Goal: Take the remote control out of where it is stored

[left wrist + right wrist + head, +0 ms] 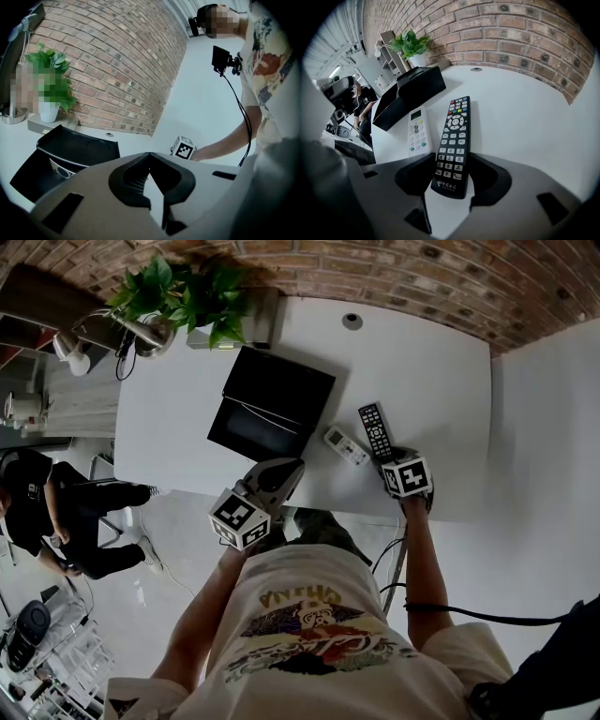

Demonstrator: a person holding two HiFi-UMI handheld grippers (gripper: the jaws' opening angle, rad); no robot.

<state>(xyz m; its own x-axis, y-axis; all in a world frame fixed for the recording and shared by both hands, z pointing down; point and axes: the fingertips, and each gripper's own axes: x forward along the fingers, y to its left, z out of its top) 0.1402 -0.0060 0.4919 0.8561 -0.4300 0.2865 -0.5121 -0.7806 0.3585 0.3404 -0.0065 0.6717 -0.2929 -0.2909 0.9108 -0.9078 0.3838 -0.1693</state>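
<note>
Two fingers of the right gripper (452, 164) clamp the near end of the black remote control (454, 133) on the white worktop (427, 381), just beside a white remote (417, 131), near the black box (272, 404). The left gripper (149, 158) has its fingers together, empty.

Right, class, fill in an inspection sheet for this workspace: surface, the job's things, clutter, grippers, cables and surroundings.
Surface: white table, mostly bare.
Job's things: black remote lies flat on the table, out of the open black box. A white remote lies between the two.
Clutter: potted plant and desk lamp at the far left corner.
Grippers: right gripper has its jaws closed on the black remote's near end. Left gripper has its jaws together, empty, at the table's near edge.
Cables: black cable by the person's right arm, off the table.
Surroundings: brick wall; a second person at left.
</note>
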